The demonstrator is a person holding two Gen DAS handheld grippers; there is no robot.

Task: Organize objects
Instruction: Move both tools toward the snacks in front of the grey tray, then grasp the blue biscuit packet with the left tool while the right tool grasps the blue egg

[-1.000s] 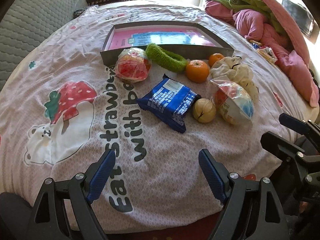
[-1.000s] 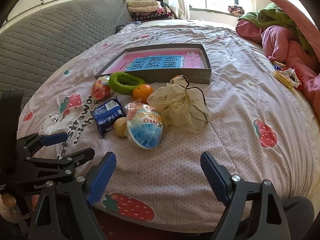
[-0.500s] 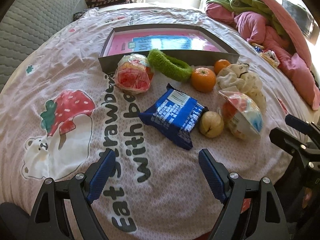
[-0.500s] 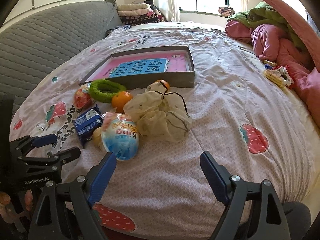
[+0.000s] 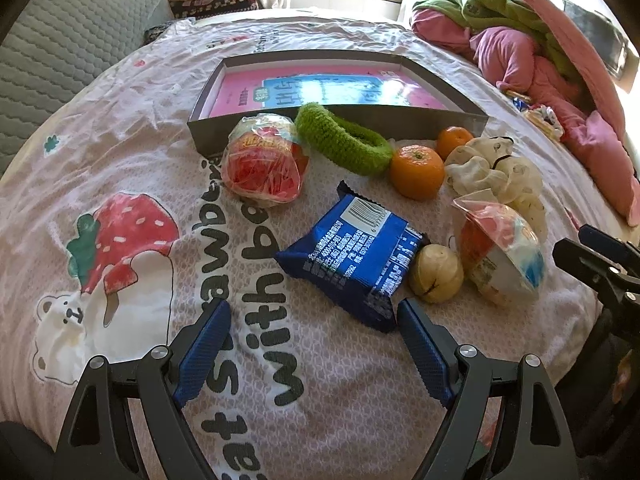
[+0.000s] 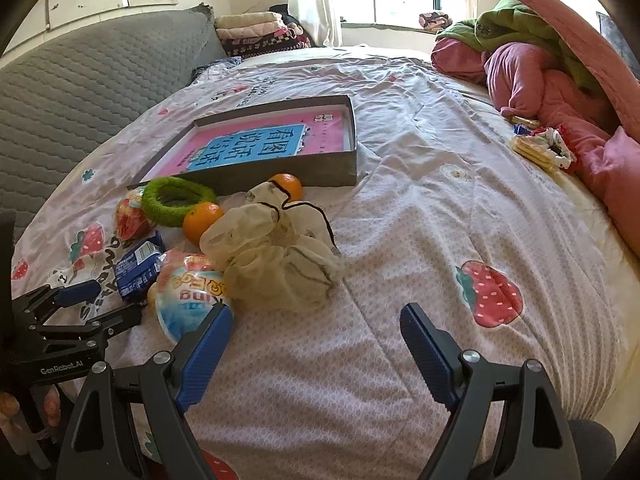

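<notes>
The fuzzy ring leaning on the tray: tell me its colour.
The fuzzy ring is bright green all round, with no pattern. The left wrist view shows it best.

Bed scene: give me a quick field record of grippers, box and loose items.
left gripper: open, empty, fingers just short of blue packet
right gripper: open, empty, beside the egg pack
box: open, holds only a pink and blue sheet
outside box: red pack, green ring, two oranges, cream scrunchie, beige ball
</notes>
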